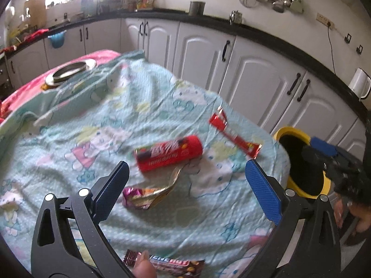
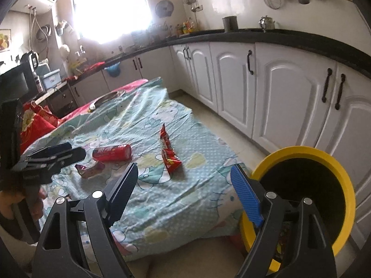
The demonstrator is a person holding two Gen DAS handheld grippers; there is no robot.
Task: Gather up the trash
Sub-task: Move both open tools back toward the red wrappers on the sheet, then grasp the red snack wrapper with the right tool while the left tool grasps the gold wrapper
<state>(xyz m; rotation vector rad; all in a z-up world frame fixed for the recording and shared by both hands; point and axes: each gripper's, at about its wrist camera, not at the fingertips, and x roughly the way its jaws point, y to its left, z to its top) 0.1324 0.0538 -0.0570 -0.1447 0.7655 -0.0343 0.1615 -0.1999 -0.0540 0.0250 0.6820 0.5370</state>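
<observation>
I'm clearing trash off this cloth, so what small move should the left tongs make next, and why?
Probably ease the left tongs down over the purple wrapper. They are open and empty, the wrapper lies just ahead between their fingers, nearer than the red can, and the yellow bin stands close by on the right.

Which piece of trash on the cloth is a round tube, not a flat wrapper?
The red tube lying on its side mid-cloth. The long red wrapper, the purple torn wrapper and the candy bar wrapper at the near edge are all flat.
</observation>
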